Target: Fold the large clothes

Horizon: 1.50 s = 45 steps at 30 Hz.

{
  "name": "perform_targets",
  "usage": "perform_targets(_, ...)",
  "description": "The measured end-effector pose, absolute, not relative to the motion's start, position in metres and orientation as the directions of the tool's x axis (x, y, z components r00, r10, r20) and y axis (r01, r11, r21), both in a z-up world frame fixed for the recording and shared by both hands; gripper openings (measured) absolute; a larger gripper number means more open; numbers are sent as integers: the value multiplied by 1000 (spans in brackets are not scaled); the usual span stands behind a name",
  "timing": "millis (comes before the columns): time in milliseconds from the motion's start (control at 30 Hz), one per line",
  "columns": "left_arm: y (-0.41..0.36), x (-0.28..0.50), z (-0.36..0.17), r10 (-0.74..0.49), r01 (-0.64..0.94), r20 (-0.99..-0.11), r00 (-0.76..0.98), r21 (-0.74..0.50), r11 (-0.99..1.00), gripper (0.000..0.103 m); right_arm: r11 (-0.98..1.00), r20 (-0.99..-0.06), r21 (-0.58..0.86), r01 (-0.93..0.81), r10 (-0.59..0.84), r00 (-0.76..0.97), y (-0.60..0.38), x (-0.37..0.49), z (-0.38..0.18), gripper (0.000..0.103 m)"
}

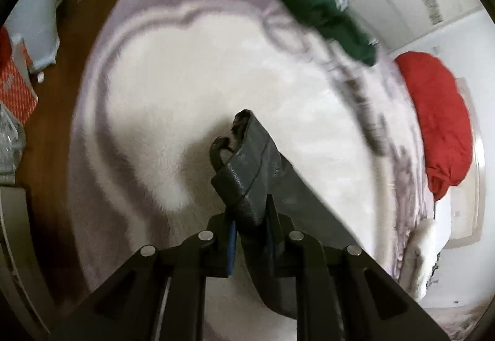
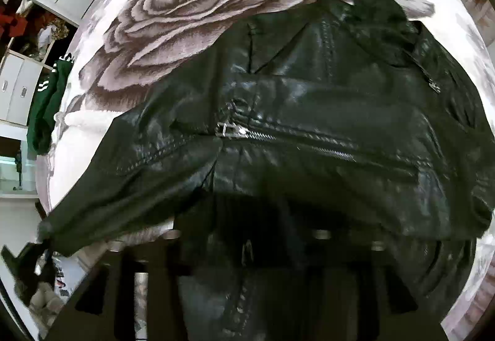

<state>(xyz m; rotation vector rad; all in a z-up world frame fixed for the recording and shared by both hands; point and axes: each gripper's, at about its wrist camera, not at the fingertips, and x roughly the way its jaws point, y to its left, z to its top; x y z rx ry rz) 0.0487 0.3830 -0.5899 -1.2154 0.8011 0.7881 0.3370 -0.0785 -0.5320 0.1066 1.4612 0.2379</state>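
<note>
Mid-fold: the left gripper (image 1: 247,186) has its fingers clamped on the black leather jacket (image 2: 309,112), lifted over the bed (image 1: 185,87). Right gripper's grip is hidden. Next, lay the edge across.

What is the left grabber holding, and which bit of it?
The left gripper pinches the black leather jacket by a narrow end of it, likely a sleeve cuff. The right gripper's fingers are hidden under the jacket.
</note>
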Motion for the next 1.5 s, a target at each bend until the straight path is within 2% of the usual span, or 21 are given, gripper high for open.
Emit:
perform_targets(33,385,48,-598,62,-858,-862,503,-489,159,13,975,-972,202,-89,211,101,-75,341,-535,66)
perform_targets(133,384,51,-601,37,-854,-861,508,-498,150,20,989,-988,117,-88,125,95,-63,355,-554,70)
perform_targets(200,380,44,-598,1,-848,-856,517,-513,134,26,995,-996,68,-72,73,59,-56,363,-576,70)
perform_targets(233,377,39,-597,-16,-847,-854,520,-518,120,33,996,-996,55,-71,60,72,-54,364,-578,69)
perform_targets(267,375,36,-596,-28,-848,-854,519,-519,109,46,997,-993,34,-67,41,114,-51,365,-578,51)
perform_targets(333,366,27,-588,-46,-843,-848,527,-529,93,62,995,-991,-7,-102,7,137,-38,364,-573,33)
perform_targets(367,362,24,-585,-47,-844,-850,525,-527,95,67,992,-986,-25,-124,-4,167,-31,362,-566,22)
perform_targets(467,351,28,-575,-60,-839,-849,525,-528,129,67,983,-975,-24,-180,17,223,-14,355,-548,19)
perform_targets(667,325,61,-588,-140,-826,-846,514,-533,184,67,943,-959,77,-323,159,233,25,341,-528,18)
perform_targets(700,322,66,-592,-150,-826,-843,516,-536,175,67,937,-967,66,-342,145,212,31,341,-532,18)
perform_targets(800,315,70,-599,-171,-823,-831,529,-551,136,67,942,-975,127,-310,177,137,23,347,-541,20)
perform_targets(933,317,72,-608,-153,-822,-823,547,-563,89,67,912,-921,362,-195,382,73,-12,352,-522,52)
perform_targets(1000,321,70,-615,-140,-819,-814,564,-573,37,67,896,-896,423,-131,436,83,-38,346,-509,54)
perform_targets(1100,325,72,-617,-88,-817,-813,575,-576,-18,67,905,-900,422,-49,425,96,-70,335,-507,55)
perform_targets(1133,326,72,-614,-53,-814,-812,581,-580,-33,66,913,-907,408,-29,409,99,-80,331,-509,55)
perform_targets(1167,326,74,-610,-16,-810,-810,586,-585,-37,56,926,-921,378,-12,377,97,-88,326,-513,55)
perform_targets(1200,327,78,-601,39,-816,-815,578,-578,-14,35,940,-936,341,5,340,93,-96,325,-517,55)
perform_targets(1233,328,83,-597,61,-829,-827,558,-559,12,7,952,-948,306,18,304,92,-102,325,-521,55)
perform_targets(1300,329,96,-584,109,-828,-821,561,-556,75,6,986,-983,161,39,157,94,-113,319,-526,60)
perform_targets(1367,328,107,-568,145,-825,-813,564,-548,140,5,997,-993,65,40,61,101,-120,316,-529,72)
perform_targets(1500,322,129,-529,218,-813,-796,565,-490,314,4,994,-980,-107,12,-108,169,-119,316,-530,72)
